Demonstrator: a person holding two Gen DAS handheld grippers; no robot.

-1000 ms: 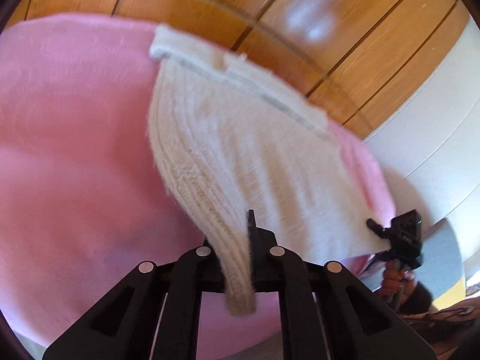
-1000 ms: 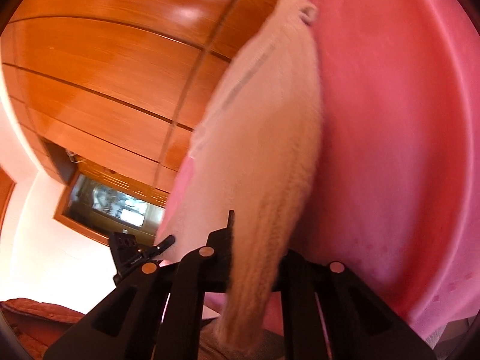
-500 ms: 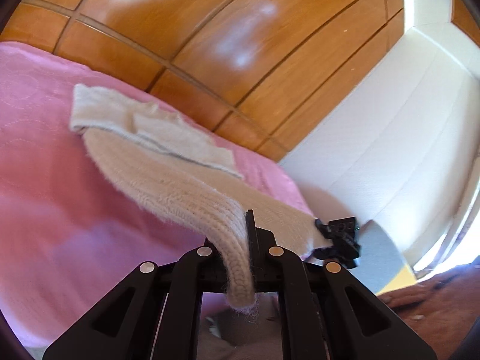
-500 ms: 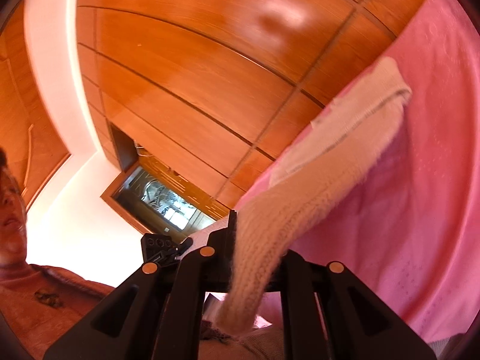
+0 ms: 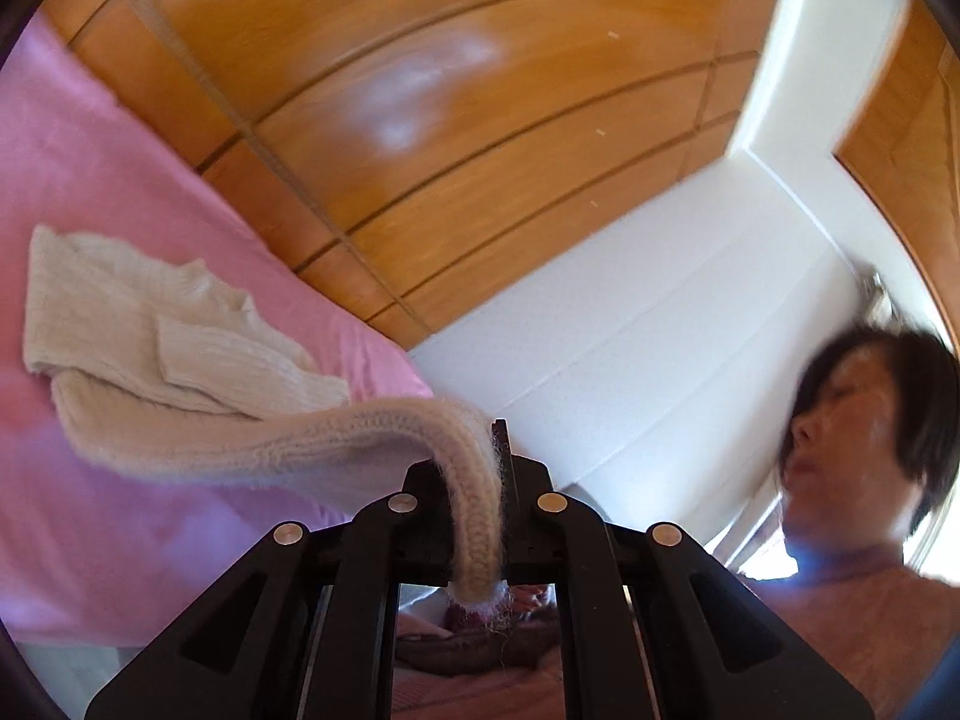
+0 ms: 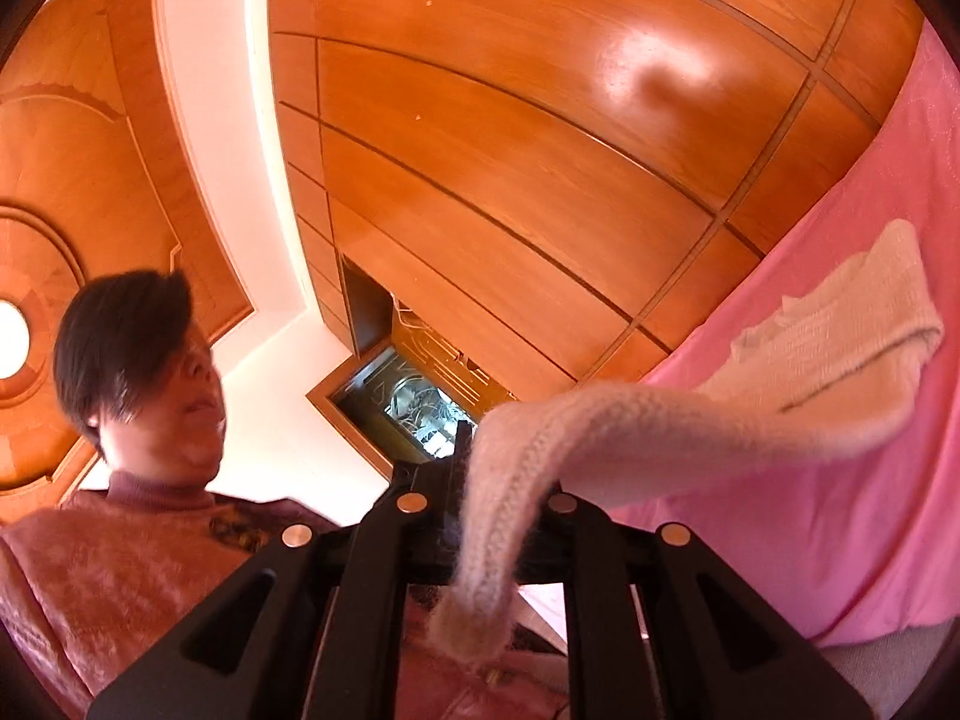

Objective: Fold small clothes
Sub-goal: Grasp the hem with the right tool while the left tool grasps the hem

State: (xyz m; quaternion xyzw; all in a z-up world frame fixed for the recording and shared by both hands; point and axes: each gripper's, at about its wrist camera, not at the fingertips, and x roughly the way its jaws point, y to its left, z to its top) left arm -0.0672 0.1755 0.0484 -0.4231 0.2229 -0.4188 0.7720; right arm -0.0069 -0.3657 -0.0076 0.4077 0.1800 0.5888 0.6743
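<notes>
The cream ribbed knit garment (image 5: pixel 180 360) has been lifted; soft, light, its hem is pinched by both the left gripper (image 5: pixel 501 492) and the right gripper (image 6: pixel 480 492).

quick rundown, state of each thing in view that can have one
left gripper: shut on the knit garment's ribbed edge
right gripper: shut on the same ribbed edge
knit garment: cream, near edge lifted, far part lying on the pink cover, one sleeve folded over it
pink cover: spread flat under the garment
</notes>
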